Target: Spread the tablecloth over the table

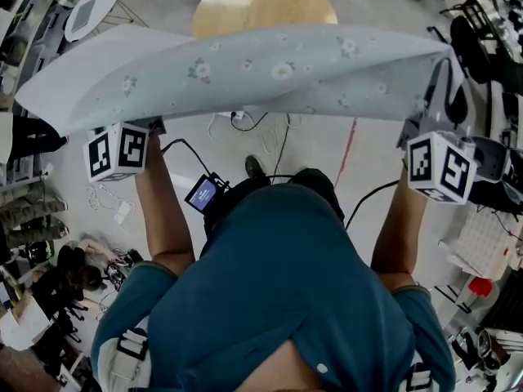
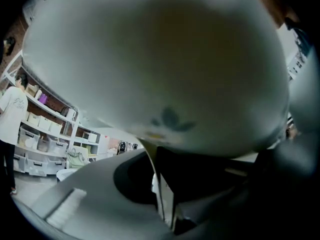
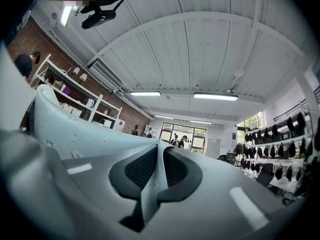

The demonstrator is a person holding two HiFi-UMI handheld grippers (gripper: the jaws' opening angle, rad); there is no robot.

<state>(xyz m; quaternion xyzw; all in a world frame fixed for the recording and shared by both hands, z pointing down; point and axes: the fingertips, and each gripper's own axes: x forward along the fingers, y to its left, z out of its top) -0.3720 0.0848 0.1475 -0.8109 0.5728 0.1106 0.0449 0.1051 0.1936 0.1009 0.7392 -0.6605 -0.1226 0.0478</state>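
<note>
In head view only, rd. table [image 1: 263, 6] beyond tablecloth [image 1: 270, 68].

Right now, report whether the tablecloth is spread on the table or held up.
Held up: the tablecloth hangs between the left gripper and right gripper, both shut on it; table visible beyond.

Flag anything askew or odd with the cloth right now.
Nothing is damaged. The tablecloth is up in the air, not yet on the table, pinched by the left gripper and the right gripper. It hangs unevenly: the left end flares wide and shows its white underside, while the right end is narrower.
</note>
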